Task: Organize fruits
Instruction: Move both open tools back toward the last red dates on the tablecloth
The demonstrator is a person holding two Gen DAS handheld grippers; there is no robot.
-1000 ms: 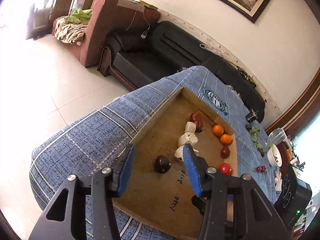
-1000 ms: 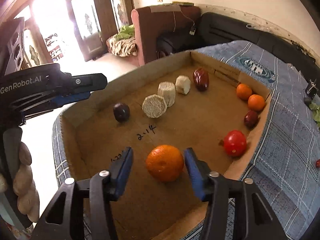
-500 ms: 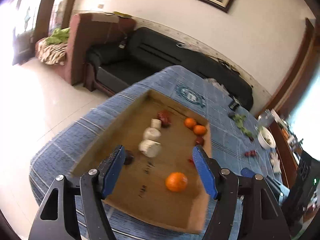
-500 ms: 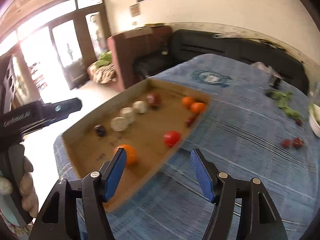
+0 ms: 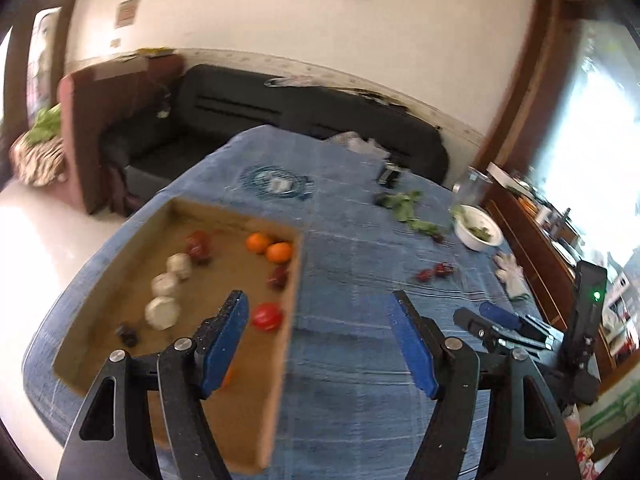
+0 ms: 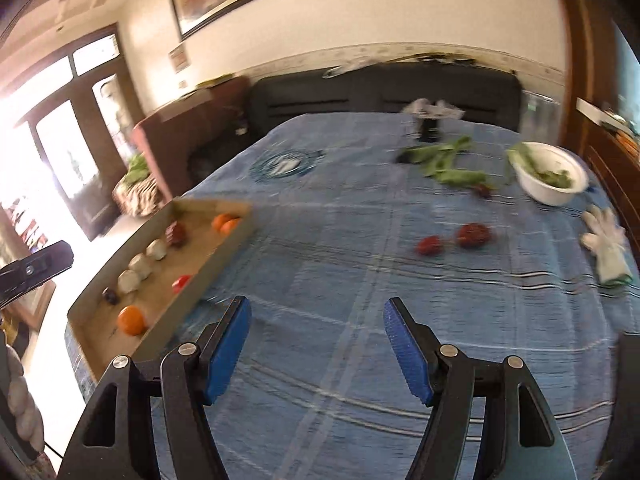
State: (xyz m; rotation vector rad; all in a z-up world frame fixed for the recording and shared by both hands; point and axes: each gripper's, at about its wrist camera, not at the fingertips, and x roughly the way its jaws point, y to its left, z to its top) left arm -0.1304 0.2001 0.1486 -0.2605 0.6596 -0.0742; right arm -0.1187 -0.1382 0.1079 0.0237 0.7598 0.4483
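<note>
A: Where was the fruit?

B: Mostly in the cardboard tray (image 6: pixel 224 254) on the blue cloth (image 6: pixel 360 320): three pale chunks (image 6: pixel 140 266) in a row, a dark plum (image 6: pixel 110 296), a red tomato (image 6: pixel 182 282), two small oranges (image 6: pixel 225 223) at the far corner, one large orange (image 6: pixel 131 320) near the front. Two red fruits (image 6: pixel 454 240) lay loose on the cloth, well apart from the tray.

A: What had changed?

B: A second before, the large orange sat between the right gripper's (image 6: pixel 316 344) jaws, the plum before the left gripper (image 5: pixel 320 336). Both had just been opening, now spread wide and empty, swung off toward the cloth.
</note>
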